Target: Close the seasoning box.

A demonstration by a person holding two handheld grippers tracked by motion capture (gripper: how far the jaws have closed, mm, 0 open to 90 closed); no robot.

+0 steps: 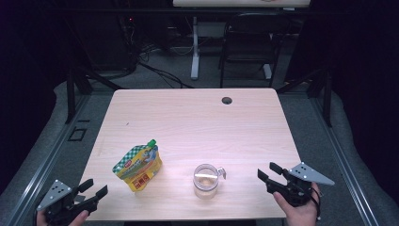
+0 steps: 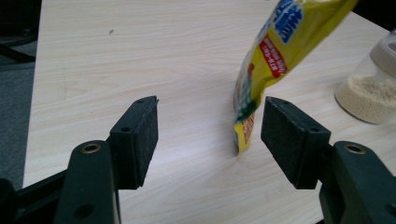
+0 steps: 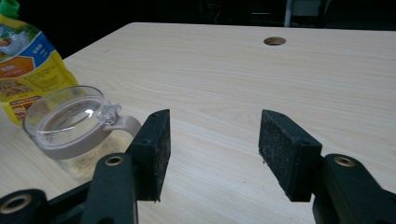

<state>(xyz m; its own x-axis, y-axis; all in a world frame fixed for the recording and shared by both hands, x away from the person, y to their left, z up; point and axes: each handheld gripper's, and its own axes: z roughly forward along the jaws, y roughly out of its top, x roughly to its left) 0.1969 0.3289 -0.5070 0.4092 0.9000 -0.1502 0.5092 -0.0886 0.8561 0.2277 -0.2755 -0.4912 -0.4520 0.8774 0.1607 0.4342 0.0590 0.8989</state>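
On the table (image 1: pixel 188 117) stands a yellow spouted pouch (image 1: pixel 138 165) with a green cap (image 1: pixel 151 142) and a green checked band near its top; it leans a little and sits in the front left part of the surface. To its right, apart from it, is a small clear glass jar (image 1: pixel 206 181) with a flip lid that has a clear window (a pale grainy powder lies in its bottom, seen best from the left gripper view). Both things rest near the person's edge of the table.

The left tool (image 1: pixel 94 189) hovers at the front left corner, held by a hand (image 1: pixel 75 220), its two black jaws spread wide with nothing between them; in its own view the pouch (image 2: pixel 275 60) is just ahead of the right jaw. The right tool (image 1: pixel 268 172) is at the front right edge, held by the other hand (image 1: pixel 301 212), jaws also wide apart and empty, with the jar (image 3: pixel 74 133) near its left jaw. Farther back a round cable hole (image 1: pixel 227 100) is in the table top, and behind the table stands a dark chair (image 1: pixel 249 42).
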